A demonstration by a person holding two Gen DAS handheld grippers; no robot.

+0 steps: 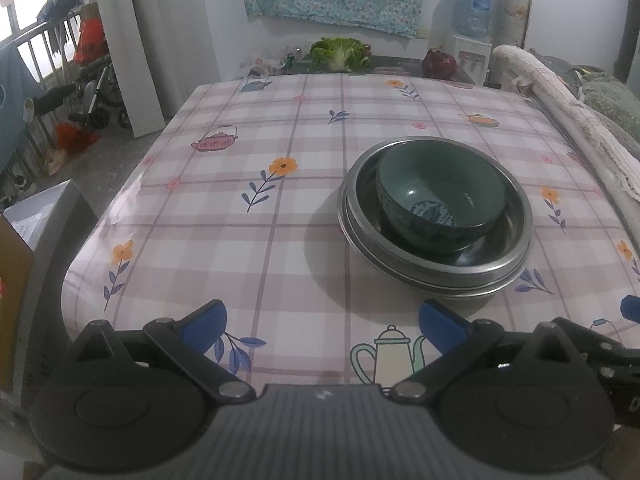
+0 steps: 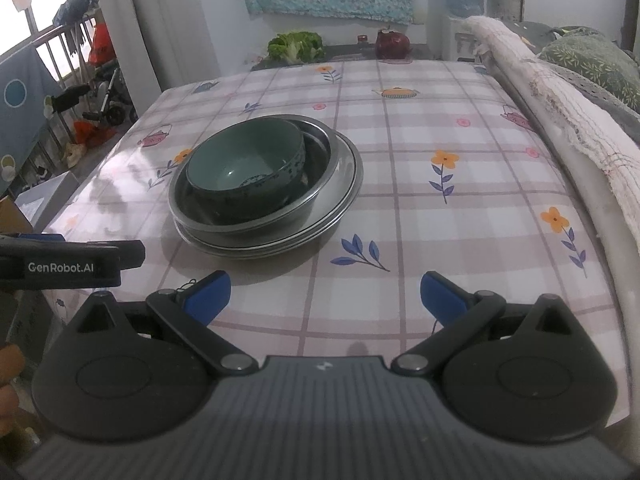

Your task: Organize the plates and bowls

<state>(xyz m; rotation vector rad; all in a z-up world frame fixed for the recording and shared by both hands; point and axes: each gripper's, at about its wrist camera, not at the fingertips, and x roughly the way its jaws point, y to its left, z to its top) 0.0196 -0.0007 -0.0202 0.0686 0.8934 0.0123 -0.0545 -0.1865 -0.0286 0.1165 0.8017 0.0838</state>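
A dark green ceramic bowl (image 1: 438,200) (image 2: 246,164) sits inside a stack of steel plates (image 1: 516,256) (image 2: 344,184) on the checked tablecloth (image 1: 248,240) (image 2: 440,240). My left gripper (image 1: 322,326) is open near the table's front edge, left of and short of the stack, with nothing between its blue pads. My right gripper (image 2: 325,294) is also open and empty, in front of and to the right of the stack. In the right wrist view the left gripper's black body (image 2: 72,260) shows at the left edge.
A lettuce (image 1: 340,54) (image 2: 296,46) and a dark red round object (image 1: 439,65) (image 2: 392,44) lie on a dark surface beyond the table's far edge. A padded rail with a crochet cover (image 1: 576,112) (image 2: 560,108) runs along the right side. A water dispenser (image 1: 472,20) stands behind.
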